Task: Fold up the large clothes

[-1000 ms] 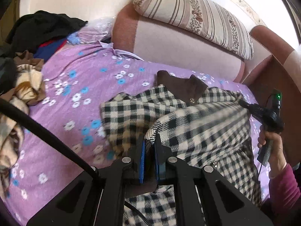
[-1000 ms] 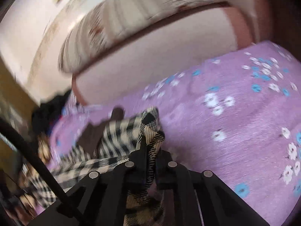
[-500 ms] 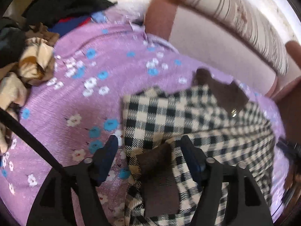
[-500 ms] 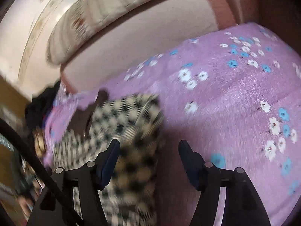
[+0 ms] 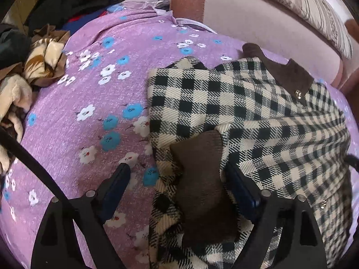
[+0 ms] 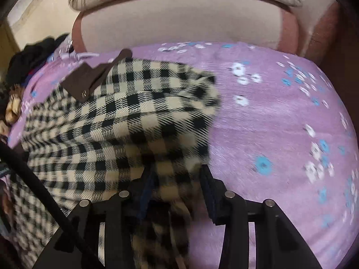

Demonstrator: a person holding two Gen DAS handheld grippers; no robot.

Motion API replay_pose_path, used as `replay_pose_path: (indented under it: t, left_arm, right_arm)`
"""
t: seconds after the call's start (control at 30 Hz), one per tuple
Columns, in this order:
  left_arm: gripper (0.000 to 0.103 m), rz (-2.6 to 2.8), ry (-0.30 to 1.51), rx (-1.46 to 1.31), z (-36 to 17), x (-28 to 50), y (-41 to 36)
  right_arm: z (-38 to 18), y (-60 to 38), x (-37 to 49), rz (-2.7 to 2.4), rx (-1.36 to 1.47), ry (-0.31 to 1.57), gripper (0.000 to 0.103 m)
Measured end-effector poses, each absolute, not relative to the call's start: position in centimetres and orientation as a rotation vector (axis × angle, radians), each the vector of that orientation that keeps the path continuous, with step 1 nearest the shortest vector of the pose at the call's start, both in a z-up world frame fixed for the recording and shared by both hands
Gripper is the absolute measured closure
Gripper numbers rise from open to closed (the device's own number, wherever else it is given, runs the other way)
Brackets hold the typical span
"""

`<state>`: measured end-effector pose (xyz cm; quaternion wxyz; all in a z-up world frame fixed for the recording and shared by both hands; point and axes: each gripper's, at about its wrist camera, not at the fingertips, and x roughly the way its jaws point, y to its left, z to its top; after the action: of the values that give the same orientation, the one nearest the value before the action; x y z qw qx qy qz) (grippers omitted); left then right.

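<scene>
The checked jacket (image 5: pixel 235 116) lies on the purple flowered bedspread (image 5: pixel 89 94) directly ahead of both tools, its long axis running from the brown collar (image 5: pixel 289 74) at the far end back toward me, so any lengthwise fold means drawing the near hem forward over the body. My left gripper (image 5: pixel 177 177) hangs with its jaws spread wide, holding nothing; a brown cuff (image 5: pixel 202 179) sits right between the fingers, with the folded-in sleeve ahead and slightly right of it. My right gripper (image 6: pixel 177 179) is also open, fairly wide, and the near edge of the jacket (image 6: pixel 125 121) lies between and under its fingers, the bulk of the cloth spreading ahead and to its left while bare bedspread (image 6: pixel 280 123) opens to its right. That view is blurred, so I cannot tell whether the pads touch fabric. I judge both sleeves are laid in and the next grip belongs at the near hem, which both tools are about equally close to. Beyond the collar stand the padded headboard (image 5: pixel 258 22) and a striped pillow (image 5: pixel 314 6); far left of my left gripper is a heap of other clothes (image 5: pixel 33 44), well apart from the jacket and not in the way.
</scene>
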<state>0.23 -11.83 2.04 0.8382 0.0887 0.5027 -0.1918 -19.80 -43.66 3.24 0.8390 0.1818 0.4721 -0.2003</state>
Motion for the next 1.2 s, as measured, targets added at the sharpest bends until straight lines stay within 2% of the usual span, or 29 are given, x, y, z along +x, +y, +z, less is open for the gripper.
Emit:
replay_pose_path:
  t: [0.13, 0.23, 0.37, 0.57, 0.7, 0.77, 1.2]
  left_arm:
    - [0.017, -0.395, 1.068, 0.135, 3.1, -0.7, -10.8]
    - [0.017, -0.400, 1.064, 0.110, 4.4, -2.3, -10.1]
    - [0.017, -0.398, 1.030, 0.134, 5.8, -4.9, -9.4]
    - [0.017, -0.382, 0.969, 0.185, 7.2, -8.2, -8.4]
    - [0.017, -0.390, 0.943, 0.197, 7.7, -9.7, -7.6]
    - [0.017, -0.393, 0.934, 0.204, 8.0, -10.5, -7.3]
    - [0.017, -0.416, 0.945, 0.237, 7.4, -15.7, -4.4]
  right_arm:
    - [4.7, -43.2, -23.2, -0.383, 0.404, 0.990, 0.050]
    - [4.6, -41.9, -24.2, -0.362, 0.427, 0.993, 0.049]
    - [3.9, -40.3, -23.7, -0.342, 0.436, 1.008, 0.039]
    - [1.3, -41.1, -24.0, -0.418, 0.444, 1.097, 0.039]
    - [2.6, -41.0, -25.9, -0.394, 0.497, 1.063, 0.038]
    - [3.3, -40.4, -26.6, -0.386, 0.494, 1.052, 0.032]
    - [3.4, -36.8, -34.0, -0.313, 0.549, 1.095, 0.027]
